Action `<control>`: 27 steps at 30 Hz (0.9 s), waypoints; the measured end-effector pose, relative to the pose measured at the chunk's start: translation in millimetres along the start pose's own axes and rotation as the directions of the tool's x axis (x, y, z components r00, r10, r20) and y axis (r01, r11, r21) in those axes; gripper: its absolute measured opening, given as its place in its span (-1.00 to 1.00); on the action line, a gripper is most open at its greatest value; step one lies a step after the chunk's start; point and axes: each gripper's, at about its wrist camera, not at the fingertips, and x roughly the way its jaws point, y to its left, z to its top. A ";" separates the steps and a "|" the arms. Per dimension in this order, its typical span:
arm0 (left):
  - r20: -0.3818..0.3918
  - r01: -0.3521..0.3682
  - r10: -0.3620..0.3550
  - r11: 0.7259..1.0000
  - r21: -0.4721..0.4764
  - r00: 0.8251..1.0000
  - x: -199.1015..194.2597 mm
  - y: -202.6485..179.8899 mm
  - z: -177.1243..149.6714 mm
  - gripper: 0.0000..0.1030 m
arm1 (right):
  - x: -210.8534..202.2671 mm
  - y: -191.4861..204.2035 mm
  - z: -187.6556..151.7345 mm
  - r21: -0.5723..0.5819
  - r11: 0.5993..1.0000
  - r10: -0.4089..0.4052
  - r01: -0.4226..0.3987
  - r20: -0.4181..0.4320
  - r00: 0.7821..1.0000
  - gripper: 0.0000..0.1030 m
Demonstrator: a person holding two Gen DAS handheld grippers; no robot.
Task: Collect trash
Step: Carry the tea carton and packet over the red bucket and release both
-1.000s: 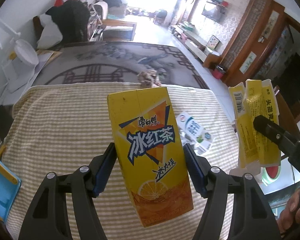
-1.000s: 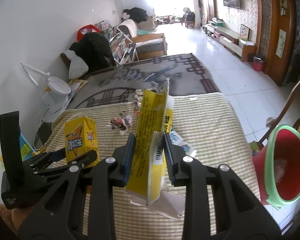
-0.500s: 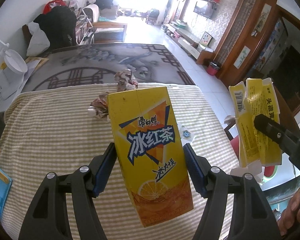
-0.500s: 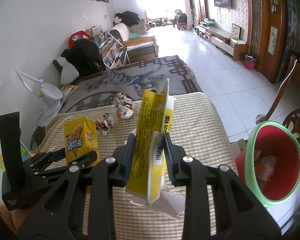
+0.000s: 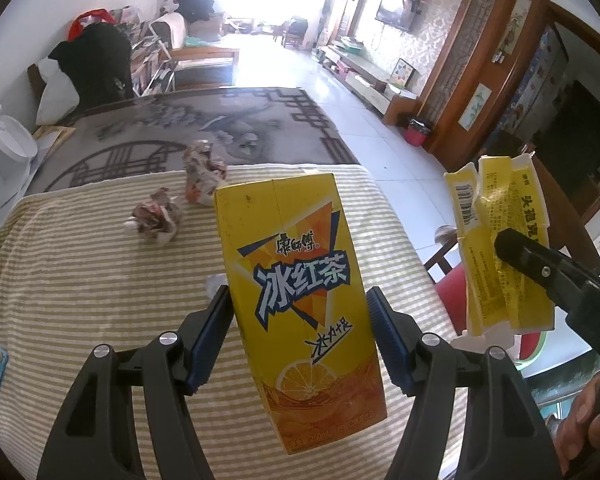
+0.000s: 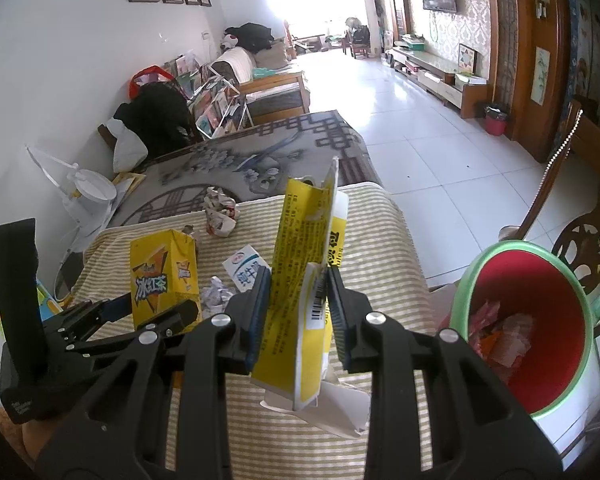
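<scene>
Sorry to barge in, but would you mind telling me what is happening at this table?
A person is clearing trash with a claw in each hand. The left claw grips a yellow iced tea carton; the right claw is shut on a flattened yellow box. Both are held above the striped tablecloth, beside a red trash bin that already holds wrappers. Two crumpled paper balls and a small milk carton lie uncollected.

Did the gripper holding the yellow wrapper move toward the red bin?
Yes. In the right wrist view the red bin has grown and slid inward from the picture's right edge, so the right gripper with its wrapper has come closer to it.
</scene>
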 end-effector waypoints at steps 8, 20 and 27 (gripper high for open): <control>-0.002 0.006 -0.006 1.000 0.018 1.000 4.8 -32.2 -1.2 0.25 | -11.0 -29.0 -1.0 0.015 1.000 -0.004 0.004 0.011 1.000 -0.45; -0.036 0.025 -0.023 0.999 0.045 0.999 22.4 -76.4 -5.6 0.25 | -20.5 -81.3 -6.7 0.067 0.997 -0.034 0.033 0.007 0.999 -0.45; -0.052 0.036 -0.032 0.997 0.075 0.998 30.5 -105.7 -5.2 0.25 | -27.6 -111.6 -10.5 0.103 0.993 -0.054 0.053 0.010 0.998 -0.45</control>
